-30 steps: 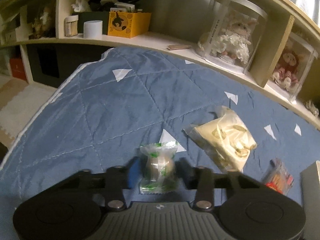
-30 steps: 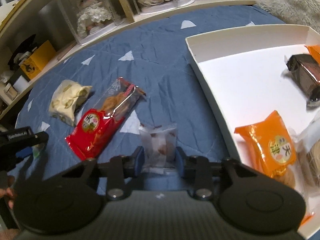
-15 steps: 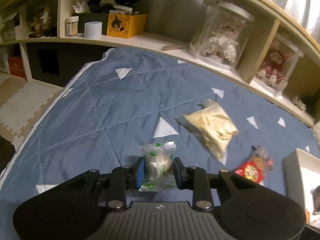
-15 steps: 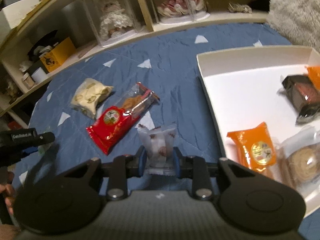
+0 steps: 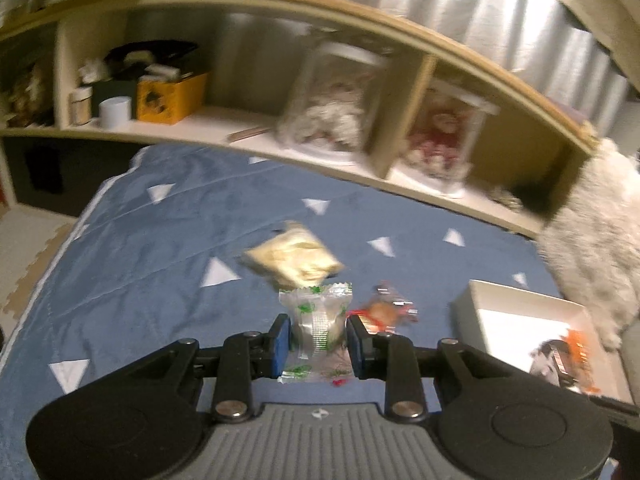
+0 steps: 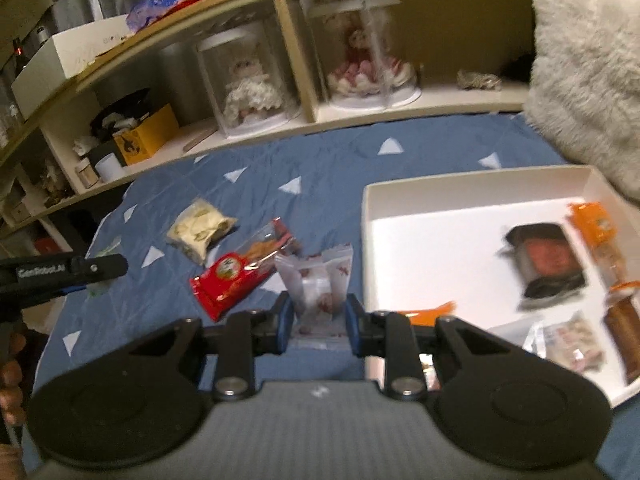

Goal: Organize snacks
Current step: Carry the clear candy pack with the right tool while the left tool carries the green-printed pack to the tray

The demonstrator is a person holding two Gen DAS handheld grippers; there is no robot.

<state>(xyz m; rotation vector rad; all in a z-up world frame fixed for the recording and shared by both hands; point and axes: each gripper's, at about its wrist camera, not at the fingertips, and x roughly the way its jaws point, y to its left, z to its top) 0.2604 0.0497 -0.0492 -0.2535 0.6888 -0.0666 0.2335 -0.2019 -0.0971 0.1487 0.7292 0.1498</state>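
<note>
You are gripping a green-printed clear snack packet (image 5: 316, 320) in your left tool (image 5: 318, 334), and your right tool (image 6: 316, 316) is pinching a red-printed packet (image 6: 318, 288) beside the white box (image 6: 472, 178).

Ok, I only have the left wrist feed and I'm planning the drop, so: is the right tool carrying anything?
Observer: Yes. The right tool is shut on a clear red-printed packet.
Operator: What sits in the box's near corner?
Observer: In the white box, a clear bag of pale pieces beside a brown item.
Operator: And that packet left of the box?
Observer: The long red packet has a round label on its near half and a clear far end.
</note>
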